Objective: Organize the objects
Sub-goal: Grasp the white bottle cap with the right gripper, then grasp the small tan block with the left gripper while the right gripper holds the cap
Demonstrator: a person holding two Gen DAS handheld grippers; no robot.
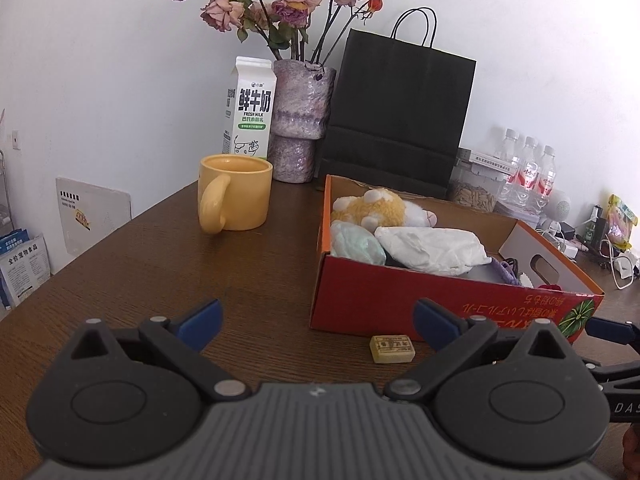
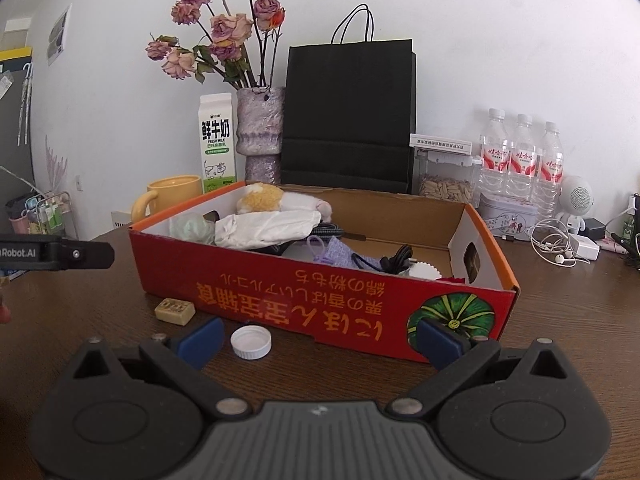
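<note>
Brown wooden table [image 2: 560, 320] against a white wall, red box [image 2: 320, 304] in the middle. To tidy well: lower the spread right gripper [image 2: 320, 340] squarely over the one white cap [image 2: 251, 343] just before the box, then lift it in. Left gripper [image 1: 318, 322] spread too and empty, near the one tan block [image 1: 391, 349] at the box's front; behind the box, three water bottles [image 2: 520, 152], one yellow mug [image 1: 236, 196].

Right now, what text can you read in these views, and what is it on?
"鲜牛奶 FRESH MILK": milk carton.
"Robot.AI": left gripper body.
"DAS", cut off: right gripper body.
Red box: upside-down yellow script, unreadable.
Water bottles, tan block: too small.
</note>
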